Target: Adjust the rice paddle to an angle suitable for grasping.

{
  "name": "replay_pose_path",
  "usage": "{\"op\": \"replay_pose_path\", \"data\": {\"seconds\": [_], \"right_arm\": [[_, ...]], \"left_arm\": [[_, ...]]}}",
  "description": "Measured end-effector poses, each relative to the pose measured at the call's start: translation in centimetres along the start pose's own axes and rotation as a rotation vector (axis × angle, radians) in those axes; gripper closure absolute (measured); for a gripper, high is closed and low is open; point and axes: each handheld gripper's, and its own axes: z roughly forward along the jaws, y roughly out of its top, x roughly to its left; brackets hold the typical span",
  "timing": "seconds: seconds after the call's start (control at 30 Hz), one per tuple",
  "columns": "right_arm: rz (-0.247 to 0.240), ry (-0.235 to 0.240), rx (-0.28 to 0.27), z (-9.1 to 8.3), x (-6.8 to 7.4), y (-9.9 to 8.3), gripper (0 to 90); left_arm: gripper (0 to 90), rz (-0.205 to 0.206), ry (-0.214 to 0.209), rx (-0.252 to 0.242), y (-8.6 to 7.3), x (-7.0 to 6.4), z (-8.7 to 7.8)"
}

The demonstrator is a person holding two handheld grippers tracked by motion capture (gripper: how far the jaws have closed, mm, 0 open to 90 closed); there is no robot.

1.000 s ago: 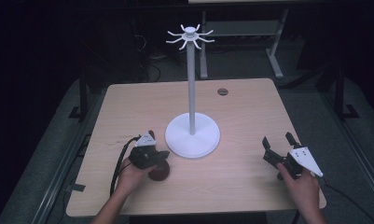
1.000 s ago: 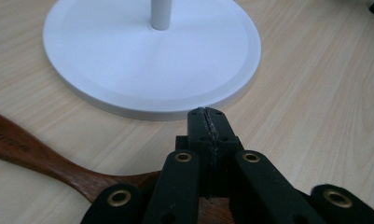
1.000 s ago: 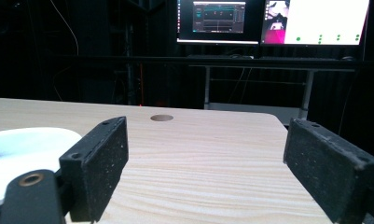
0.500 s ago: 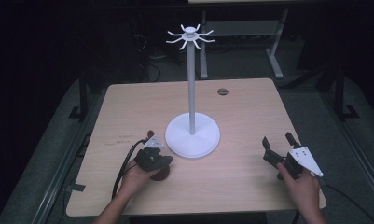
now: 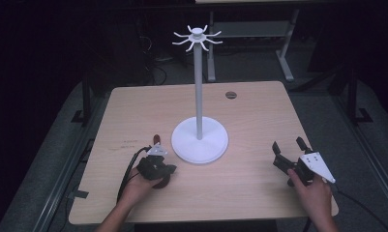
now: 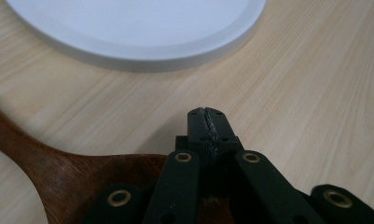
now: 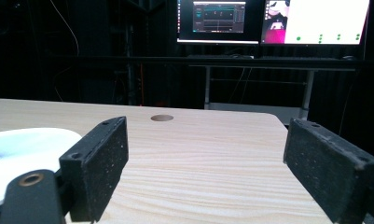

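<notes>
A white stand (image 5: 200,140) with a tall pole and hooked arms on top rises from its round base mid-table; the base's rim (image 6: 128,32) fills the top of the left gripper view. A brown wooden spoon (image 6: 58,172) lies flat on the table left of the base, its handle tip (image 5: 156,140) pointing away from me. My left gripper (image 6: 206,114) hovers low over the spoon's bowl with its jaws pressed together and nothing visible between the tips. My right gripper (image 5: 287,145) rests near the front right of the table, wide open and empty (image 7: 203,154).
The light wooden table (image 5: 259,116) has a small round cable hole (image 5: 231,94) at the back right. Its right edge runs close beside my right hand. Beyond the table stand dark desk frames and lit monitors (image 7: 268,21).
My left gripper has shifted slightly toward me and lower over the spoon's bowl. The spoon, the stand and the right gripper have stayed put.
</notes>
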Motion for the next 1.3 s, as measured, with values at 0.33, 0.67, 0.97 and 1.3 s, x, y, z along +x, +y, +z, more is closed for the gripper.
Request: {"op": "replay_pose_path", "data": {"seconds": [0.33, 0.67, 0.97, 1.3], "right_arm": [[0.0, 0.0, 0.0, 0.0, 0.0, 0.0, 13.2], [0.0, -0.002, 0.0, 0.0, 0.0, 0.0, 13.2], [0.0, -0.003, 0.0, 0.0, 0.0, 0.0, 13.2], [0.0, -0.003, 0.0, 0.0, 0.0, 0.0, 13.2]], "left_arm": [[89.8, -0.002, 0.039, 0.019, -1.1, 0.0, -1.2], [89.8, -0.028, 0.078, 0.018, -2.4, 0.9, -2.7], [89.8, -0.047, 0.115, 0.015, -3.7, 2.2, -4.0], [89.8, -0.071, 0.14, -0.005, -4.6, 3.2, -5.0]]}}
